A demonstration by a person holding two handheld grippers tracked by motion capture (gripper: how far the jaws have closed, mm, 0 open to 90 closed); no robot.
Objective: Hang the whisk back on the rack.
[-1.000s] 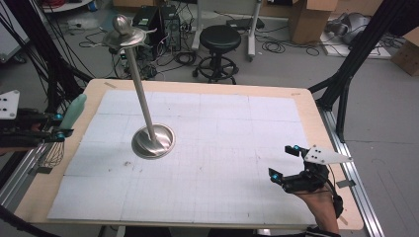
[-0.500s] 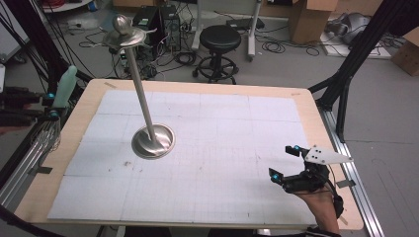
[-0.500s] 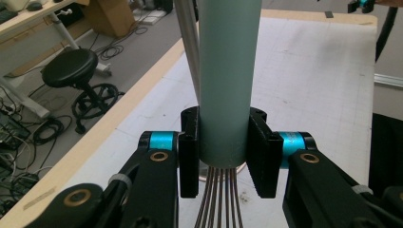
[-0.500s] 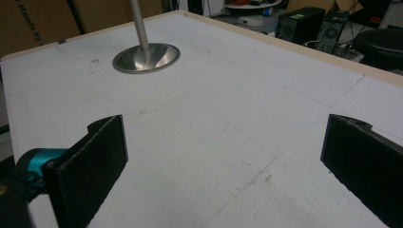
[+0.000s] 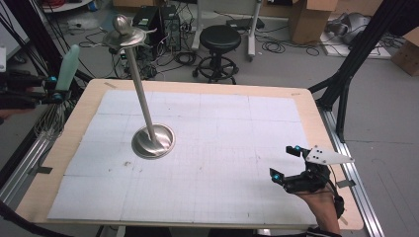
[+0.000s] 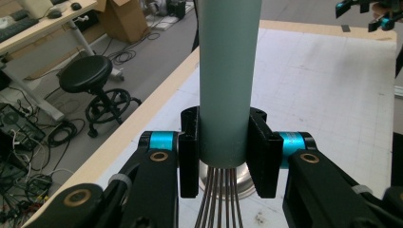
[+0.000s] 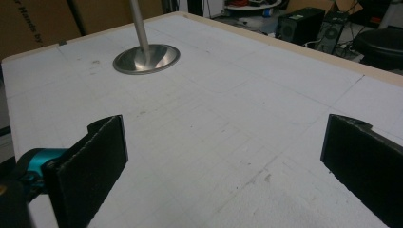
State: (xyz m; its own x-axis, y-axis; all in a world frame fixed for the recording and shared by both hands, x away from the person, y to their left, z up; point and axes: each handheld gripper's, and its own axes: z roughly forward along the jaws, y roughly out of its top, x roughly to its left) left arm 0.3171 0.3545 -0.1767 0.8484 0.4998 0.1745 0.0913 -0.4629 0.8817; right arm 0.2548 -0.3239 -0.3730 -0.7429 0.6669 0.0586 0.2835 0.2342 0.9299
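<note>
Grey floor (image 5: 296, 64) beyond the wooden table (image 5: 316, 123), strewn with black cables (image 5: 180, 57). A black round stool (image 5: 220, 37) stands behind the table's far edge, near computer towers (image 5: 160, 22). Cardboard boxes (image 5: 309, 17) occupy the far right.

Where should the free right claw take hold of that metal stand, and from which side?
Grip the thin upright pole low down, just above the round base, coming in level from the right, where the open right claw already sits. The pole is narrow enough for the jaws; the base is wide, flat and low on the mat, giving little to pinch.
</note>
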